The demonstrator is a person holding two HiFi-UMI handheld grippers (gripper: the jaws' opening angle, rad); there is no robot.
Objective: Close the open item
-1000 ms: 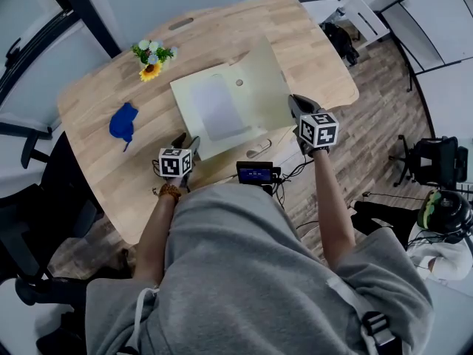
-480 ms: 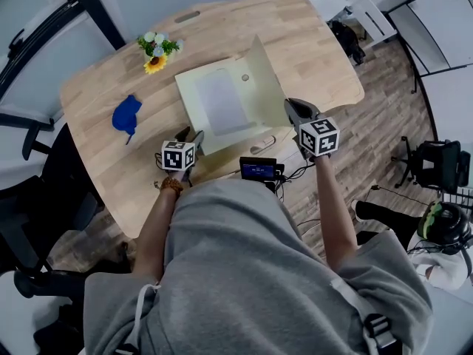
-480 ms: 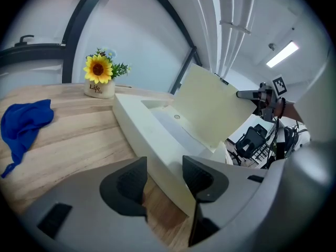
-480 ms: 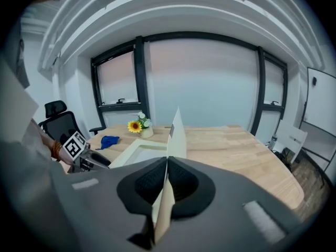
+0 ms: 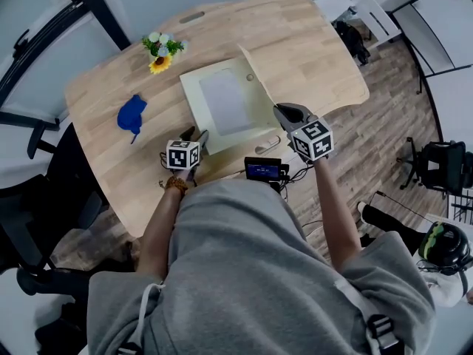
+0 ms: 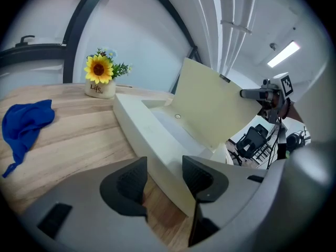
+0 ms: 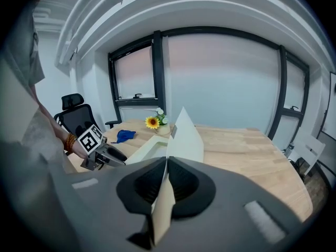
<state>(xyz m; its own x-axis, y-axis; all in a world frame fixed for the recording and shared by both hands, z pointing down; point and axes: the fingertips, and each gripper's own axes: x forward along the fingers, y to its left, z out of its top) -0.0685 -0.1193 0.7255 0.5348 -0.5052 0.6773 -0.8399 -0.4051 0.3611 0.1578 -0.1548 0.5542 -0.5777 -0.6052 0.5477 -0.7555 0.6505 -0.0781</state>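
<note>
Right hand-held gripper (image 7: 165, 180) clamped on the upright lid's (image 7: 188, 138) free edge, left hand-held gripper (image 6: 164, 178) open astride the box's (image 6: 149, 135) near wall on the bench (image 6: 73, 135) — mid-close; next, swing lid down flat, then release.

1. The box (image 5: 191, 98) is pale cream with a faint green tint, and its inside panel is a lighter grey-white.
2. The lid (image 6: 210, 106) is the same plain pale cream, with no print.
3. The table (image 5: 310, 43) is light wood with fine straight grain.
4. The cloth (image 5: 131, 115) is solid bright blue.
5. The sunflower (image 6: 97, 68) has yellow petals, a dark brown centre and green leaves; its pot (image 6: 101, 90) is off-white with dark lettering.
6. The left gripper (image 6: 163, 177) is grey with black ribbed pads.
7. Its marker cube (image 5: 182, 154) is white with black square patterns.
8. The person's top (image 5: 244, 272) is plain grey, and the bracelet (image 5: 171, 186) is orange-brown beads.
9. The floor (image 5: 384, 124) is brown wood planks.
10. The chair (image 7: 73, 106) is black.
</note>
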